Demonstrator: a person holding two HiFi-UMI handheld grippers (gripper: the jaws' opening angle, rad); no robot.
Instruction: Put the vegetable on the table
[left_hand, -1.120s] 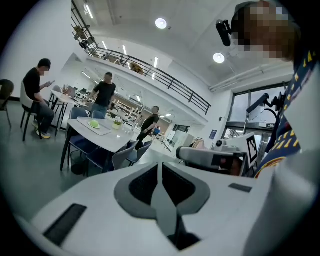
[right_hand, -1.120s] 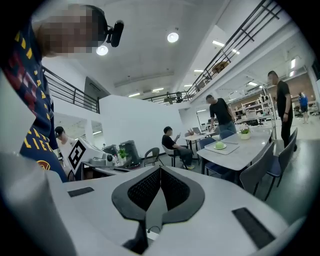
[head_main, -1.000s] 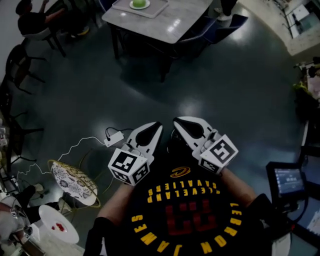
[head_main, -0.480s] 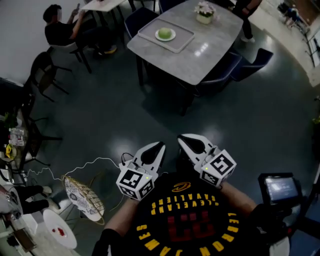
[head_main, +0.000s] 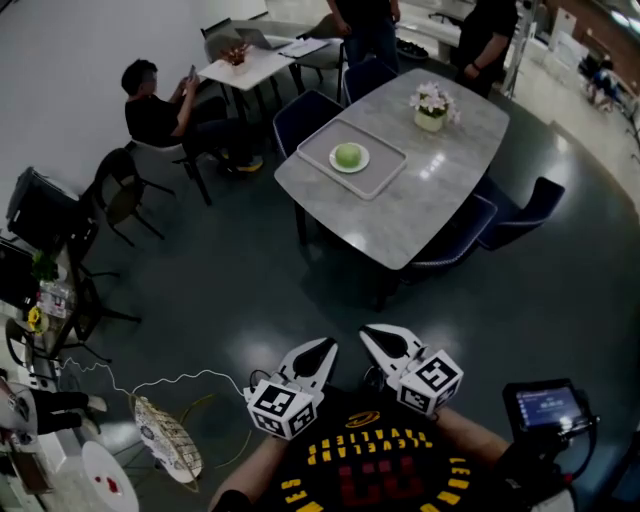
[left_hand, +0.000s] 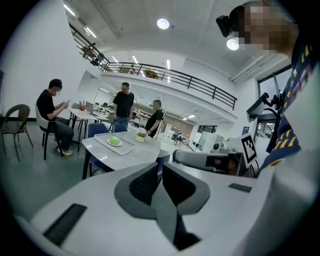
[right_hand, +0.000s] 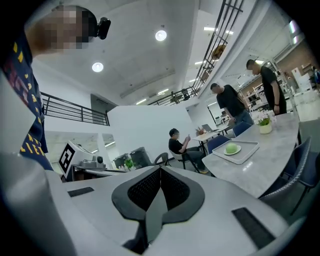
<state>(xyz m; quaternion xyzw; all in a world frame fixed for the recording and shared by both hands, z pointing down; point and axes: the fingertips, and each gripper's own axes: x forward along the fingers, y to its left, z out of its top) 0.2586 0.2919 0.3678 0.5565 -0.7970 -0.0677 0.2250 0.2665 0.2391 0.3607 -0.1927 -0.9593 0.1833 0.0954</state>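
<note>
You are holding the left gripper (head_main: 326, 346) and the right gripper (head_main: 372, 334) with jaws pressed together on nothing, well short of the grey table (head_main: 440, 200). The vegetable (head_main: 347, 155) is sitting on that table, on a white plate (head_main: 363, 163) inside a tray (head_main: 385, 165) toward the table's left end. A flower pot (head_main: 432, 106) is standing near the table's far edge. The vegetable is looking round, smooth, probably firm and prone to rolling, so grip across its widest part. I am counting one vegetable, one plate, one tray, one flower pot.
</note>
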